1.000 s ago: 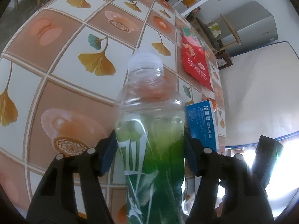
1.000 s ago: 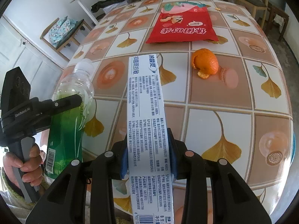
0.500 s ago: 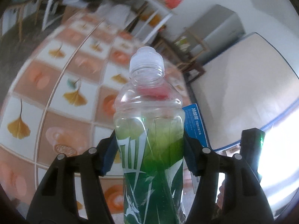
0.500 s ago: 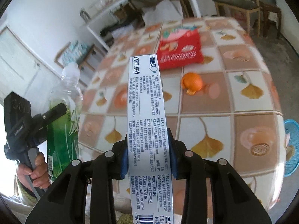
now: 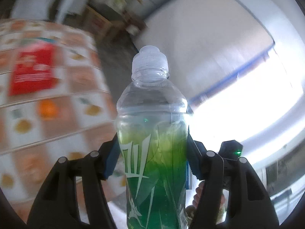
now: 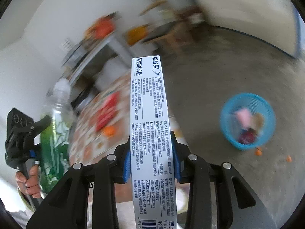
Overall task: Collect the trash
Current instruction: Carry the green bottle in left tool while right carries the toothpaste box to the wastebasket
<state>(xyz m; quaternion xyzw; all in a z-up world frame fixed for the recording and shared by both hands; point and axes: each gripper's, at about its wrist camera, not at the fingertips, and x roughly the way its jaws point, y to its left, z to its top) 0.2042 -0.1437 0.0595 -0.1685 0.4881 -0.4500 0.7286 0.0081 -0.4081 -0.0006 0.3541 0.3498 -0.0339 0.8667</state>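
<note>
two tongs, each clamped on one piece of trash. the left tongs (image 5: 152,150) grip a bottle (image 5: 152,137) at its green-labelled middle, pads pressed on both sides; it stands upright along the fingers, clear shoulder and white cap toward 12 o'clock. from the right wrist view the same bottle (image 6: 56,131) and left tongs (image 6: 36,133) show at 9 o'clock, with a hand (image 6: 28,181) on the handle below.

the right tongs (image 6: 151,156) grip a long white box (image 6: 150,129) printed with text, blue pads on its two narrow sides; it runs from the bottom edge up toward 12 o'clock.

the worktop (image 5: 57,118), blurred, lies at 9 o'clock in the left view, carrying a red bag (image 5: 32,72) and an orange (image 5: 47,107) just below it. in the right view the worktop (image 6: 89,145) is at 8 o'clock, between bottle and box.

a blue basket (image 6: 247,120) sits on the floor (image 6: 219,80) at 3 o'clock of the right view, well apart from the box, with blurred items inside. two small orange bits (image 6: 258,151) lie on the floor just beside it.
</note>
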